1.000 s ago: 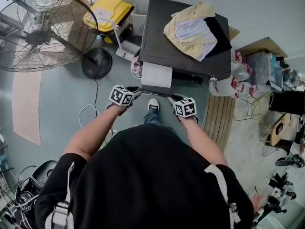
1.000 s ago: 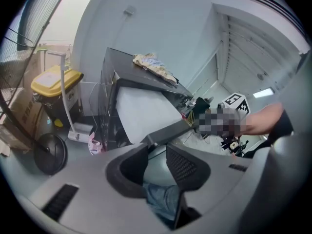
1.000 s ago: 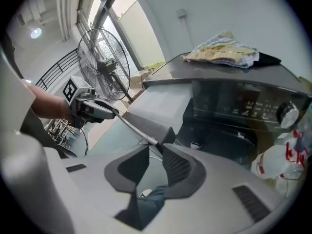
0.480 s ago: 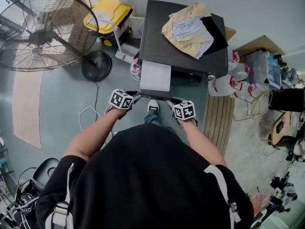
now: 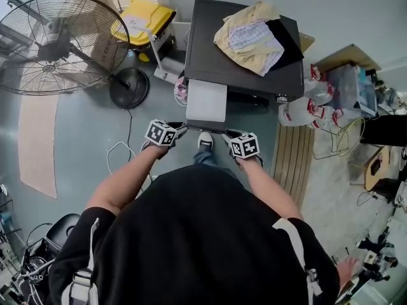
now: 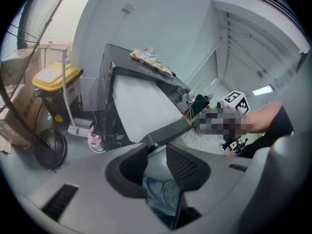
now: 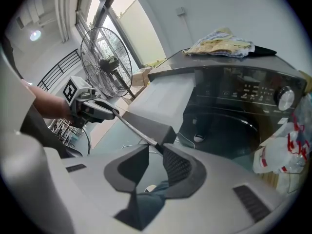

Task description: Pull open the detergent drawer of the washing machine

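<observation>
The drawer (image 5: 206, 100) now juts a little further out of the washer (image 5: 210, 43) than a second ago, and both grippers sit slightly nearer the person. The left gripper (image 5: 180, 127) and right gripper (image 5: 227, 134) each pinch a front corner of it, jaws part-closed on its lip. The pull looks well along, probably near done.

Washing machine (image 7: 229, 111): dark housing, front glossy with reflections, top matt. Detergent drawer (image 5: 206, 100): pale grey plastic, smooth, matt. Clothes (image 5: 249, 35) on top: soft crumpled cloth. Fan (image 5: 57, 43): thin metal wire guard. Floor (image 5: 82, 145): smooth, slight sheen. Bags (image 5: 299, 113): thin crinkled plastic film. Left gripper (image 6: 157, 150) and right gripper (image 7: 155, 150): matt grey plastic bodies, dark pads (image 6: 181, 165) finely ribbed.
</observation>
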`<state>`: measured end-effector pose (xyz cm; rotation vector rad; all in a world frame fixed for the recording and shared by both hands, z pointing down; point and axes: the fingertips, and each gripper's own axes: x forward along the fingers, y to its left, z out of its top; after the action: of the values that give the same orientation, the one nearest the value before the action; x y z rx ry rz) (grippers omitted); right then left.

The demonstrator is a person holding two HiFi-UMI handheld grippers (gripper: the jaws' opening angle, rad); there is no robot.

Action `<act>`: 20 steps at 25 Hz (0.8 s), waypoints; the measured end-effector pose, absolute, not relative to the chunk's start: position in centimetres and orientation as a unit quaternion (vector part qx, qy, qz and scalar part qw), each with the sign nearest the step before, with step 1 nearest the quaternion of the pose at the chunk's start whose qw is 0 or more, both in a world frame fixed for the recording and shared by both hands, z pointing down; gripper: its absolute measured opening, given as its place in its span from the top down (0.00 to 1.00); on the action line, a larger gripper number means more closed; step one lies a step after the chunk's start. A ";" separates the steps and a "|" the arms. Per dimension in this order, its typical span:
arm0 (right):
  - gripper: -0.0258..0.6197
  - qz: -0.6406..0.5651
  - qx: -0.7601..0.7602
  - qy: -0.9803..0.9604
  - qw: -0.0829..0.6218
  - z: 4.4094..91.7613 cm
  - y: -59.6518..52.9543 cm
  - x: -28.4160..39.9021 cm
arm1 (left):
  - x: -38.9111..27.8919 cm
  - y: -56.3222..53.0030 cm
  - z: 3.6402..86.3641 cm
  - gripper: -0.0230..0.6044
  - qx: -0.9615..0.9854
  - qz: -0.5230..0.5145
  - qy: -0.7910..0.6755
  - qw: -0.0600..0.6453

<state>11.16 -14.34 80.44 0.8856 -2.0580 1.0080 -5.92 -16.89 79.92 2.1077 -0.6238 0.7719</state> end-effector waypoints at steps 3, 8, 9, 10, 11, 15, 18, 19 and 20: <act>0.82 0.387 0.334 -0.789 0.340 80.8 -14.2 11.2 | -5.8 -16.7 80.1 0.77 0.830 0.307 -0.245 0.396; 0.82 0.384 0.332 -0.789 0.346 81.5 -14.2 11.2 | -5.9 -16.8 80.6 0.77 0.829 0.312 -0.247 0.392; 0.82 0.384 0.331 -0.789 0.348 81.6 -14.1 11.2 | -5.9 -16.8 80.6 0.77 0.829 0.312 -0.247 0.392; 0.82 0.383 0.330 -0.789 0.349 81.6 -14.1 11.2 | -5.9 -16.7 80.5 0.77 0.829 0.312 -0.247 0.393; 0.82 0.383 0.330 -0.789 0.349 81.6 -14.1 11.3 | -5.8 -16.6 80.5 0.77 0.829 0.311 -0.248 0.393; 0.81 0.385 0.331 -0.789 0.344 81.7 -14.0 11.1 | -6.1 -16.5 80.5 0.77 0.826 0.310 -0.255 0.396; 0.81 0.394 0.339 -0.784 0.339 81.7 -14.0 11.3 | -6.4 -16.5 80.4 0.77 0.824 0.305 -0.258 0.402; 0.81 0.398 0.345 -0.781 0.336 81.6 -13.9 11.6 | -6.4 -16.3 80.2 0.78 0.825 0.302 -0.256 0.404; 0.81 0.400 0.350 -0.778 0.334 81.5 -13.8 11.9 | -6.4 -16.2 79.9 0.78 0.826 0.301 -0.255 0.404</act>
<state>11.89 -13.78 81.49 0.9129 -2.0312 1.0446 -6.41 -16.19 79.95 2.0853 -0.6434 0.7590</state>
